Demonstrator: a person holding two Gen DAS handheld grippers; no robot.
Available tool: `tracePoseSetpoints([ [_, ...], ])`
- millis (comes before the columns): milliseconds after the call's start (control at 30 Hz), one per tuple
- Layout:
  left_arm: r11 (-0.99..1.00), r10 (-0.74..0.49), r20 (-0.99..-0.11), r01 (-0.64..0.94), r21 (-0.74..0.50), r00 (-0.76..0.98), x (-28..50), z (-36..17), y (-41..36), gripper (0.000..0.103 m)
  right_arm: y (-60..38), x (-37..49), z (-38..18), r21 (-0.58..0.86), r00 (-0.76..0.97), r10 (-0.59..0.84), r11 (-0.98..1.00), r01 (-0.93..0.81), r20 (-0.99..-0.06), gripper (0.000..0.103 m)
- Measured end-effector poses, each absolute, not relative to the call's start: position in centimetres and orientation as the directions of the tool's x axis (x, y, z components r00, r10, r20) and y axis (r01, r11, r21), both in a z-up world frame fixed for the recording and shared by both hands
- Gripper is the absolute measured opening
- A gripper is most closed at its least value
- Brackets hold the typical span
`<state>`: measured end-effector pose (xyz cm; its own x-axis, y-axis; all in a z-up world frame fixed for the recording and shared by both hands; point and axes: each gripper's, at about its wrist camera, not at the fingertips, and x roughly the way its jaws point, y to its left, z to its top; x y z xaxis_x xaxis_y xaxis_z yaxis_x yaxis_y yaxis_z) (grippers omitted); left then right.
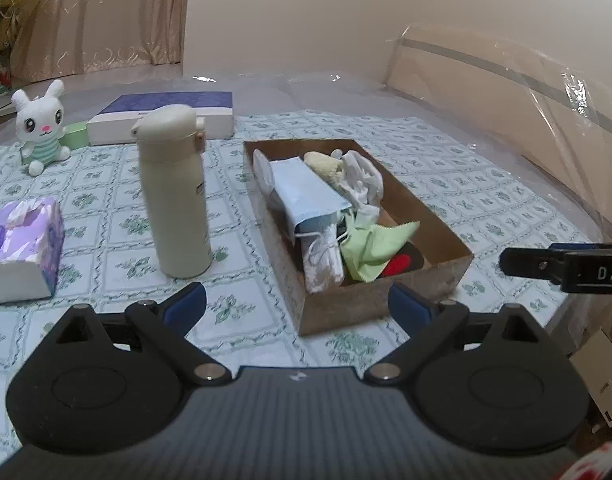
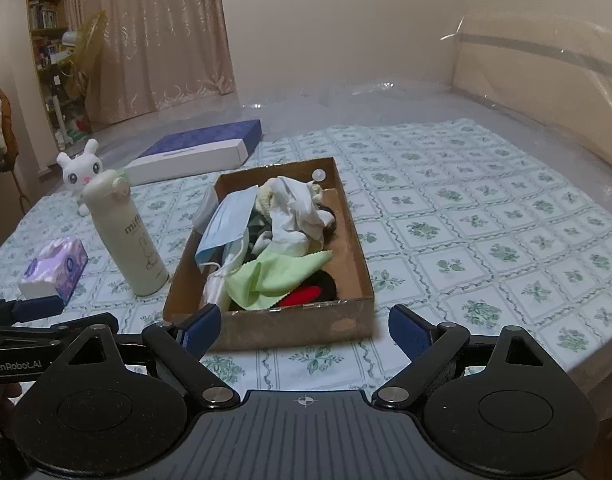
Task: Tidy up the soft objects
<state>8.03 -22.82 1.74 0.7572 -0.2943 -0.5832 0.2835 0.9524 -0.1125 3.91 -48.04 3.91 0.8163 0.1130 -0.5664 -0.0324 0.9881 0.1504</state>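
At centre frame in both wrist views sits the cardboard box [image 1: 386, 304], already holding a face mask [image 1: 306, 192], a green cloth [image 1: 370, 248] and white fabric [image 1: 362, 180]. Both the left claw [image 1: 297, 308] and the right claw [image 2: 306, 326] stand wide apart with nothing between their fingers, short of the box. One soft item appears unsorted: the plush rabbit [image 1: 41, 128], upper left, behind the bottle [image 1: 173, 192]. Approach it wide of the bottle, grip its torso, and avoid tipping the bottle. Leave the tissue pack [image 1: 21, 248] unless required.
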Motion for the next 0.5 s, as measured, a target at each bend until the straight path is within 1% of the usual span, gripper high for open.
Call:
tracePoseSetpoints([
  [300, 0.97, -0.24, -0.623, 0.217, -0.114, 0.745, 6.6, 2.1, -21.3, 0.096, -47.1, 2.3, 4.7, 0.14, 0.828, 0.101, 0.99, -0.027, -0.552, 0.09],
  [500, 0.976, -0.219, -0.619, 0.179, -0.126, 0.754, 5.4, 2.5, -20.7, 0.096, -46.0, 1.6, 5.1, 0.132, 0.823, 0.106, 0.991, -0.039, -0.558, 0.09],
])
